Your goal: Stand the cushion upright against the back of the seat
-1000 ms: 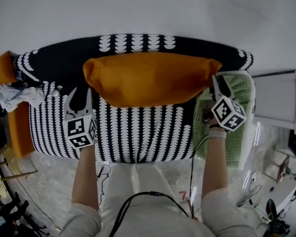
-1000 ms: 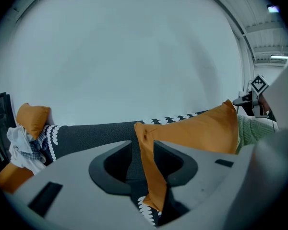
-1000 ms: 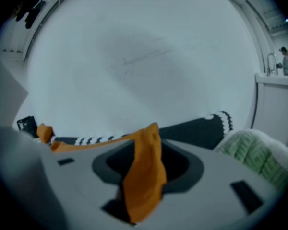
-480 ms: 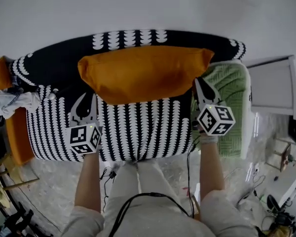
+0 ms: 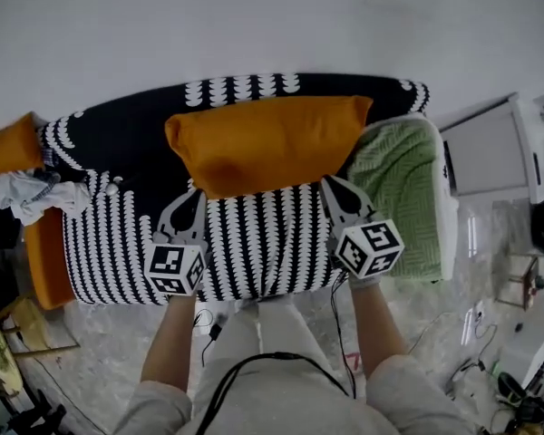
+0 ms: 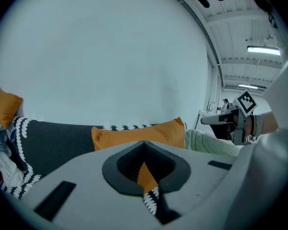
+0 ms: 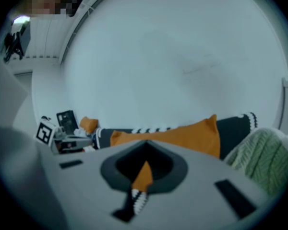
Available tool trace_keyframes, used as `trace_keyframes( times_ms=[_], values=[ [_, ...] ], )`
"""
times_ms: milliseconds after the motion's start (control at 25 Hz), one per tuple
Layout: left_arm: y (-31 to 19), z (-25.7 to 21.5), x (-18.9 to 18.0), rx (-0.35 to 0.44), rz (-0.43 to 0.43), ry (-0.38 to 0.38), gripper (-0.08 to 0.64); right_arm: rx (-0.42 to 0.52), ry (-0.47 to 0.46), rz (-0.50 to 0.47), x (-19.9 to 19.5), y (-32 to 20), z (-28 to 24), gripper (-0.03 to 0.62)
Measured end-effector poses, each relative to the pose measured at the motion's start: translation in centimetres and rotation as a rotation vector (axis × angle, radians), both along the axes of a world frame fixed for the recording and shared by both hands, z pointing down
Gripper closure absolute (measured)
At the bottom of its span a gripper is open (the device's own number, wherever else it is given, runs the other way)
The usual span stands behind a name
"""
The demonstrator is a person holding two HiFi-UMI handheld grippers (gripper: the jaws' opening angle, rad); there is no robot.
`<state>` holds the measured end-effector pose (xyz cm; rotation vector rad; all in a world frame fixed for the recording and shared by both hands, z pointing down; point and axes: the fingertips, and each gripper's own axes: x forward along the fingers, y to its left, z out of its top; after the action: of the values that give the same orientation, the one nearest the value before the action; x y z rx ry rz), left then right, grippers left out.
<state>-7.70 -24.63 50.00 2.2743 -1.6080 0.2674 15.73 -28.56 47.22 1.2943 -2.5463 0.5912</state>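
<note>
Two in view, left gripper (image 5: pixel 199 194) and right gripper (image 5: pixel 326 182), jaws just closed, pressed together with nothing between them, near the lower edge of the orange cushion (image 5: pixel 267 143), not touching it. Stands upright against the back of the patterned seat (image 5: pixel 254 247), green blanket (image 5: pixel 394 175) beside its right end.

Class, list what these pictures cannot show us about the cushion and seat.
- Head view: orange cushion hides where its rear meets the seat back.
- Head view: green throw hides whatever it covers.
- Left gripper view: left gripper's own body blocks the seat surface.
- Right gripper view: blur smears the clutter at left.
</note>
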Motion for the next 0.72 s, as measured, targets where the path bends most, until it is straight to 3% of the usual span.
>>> trace_keyframes(
  times_ms=[440, 720],
  values=[
    [7.1, -4.9, 2.8, 0.002, 0.066, 0.088, 0.537, -0.009, -0.056, -0.107, -2.4, 9.3, -6.1, 0.575],
    [10.7, -8.4, 6.2, 0.017, 0.182, 0.109, 0.537, -0.019, -0.093, -0.172, -3.3, 14.1, -9.4, 0.575]
  ],
)
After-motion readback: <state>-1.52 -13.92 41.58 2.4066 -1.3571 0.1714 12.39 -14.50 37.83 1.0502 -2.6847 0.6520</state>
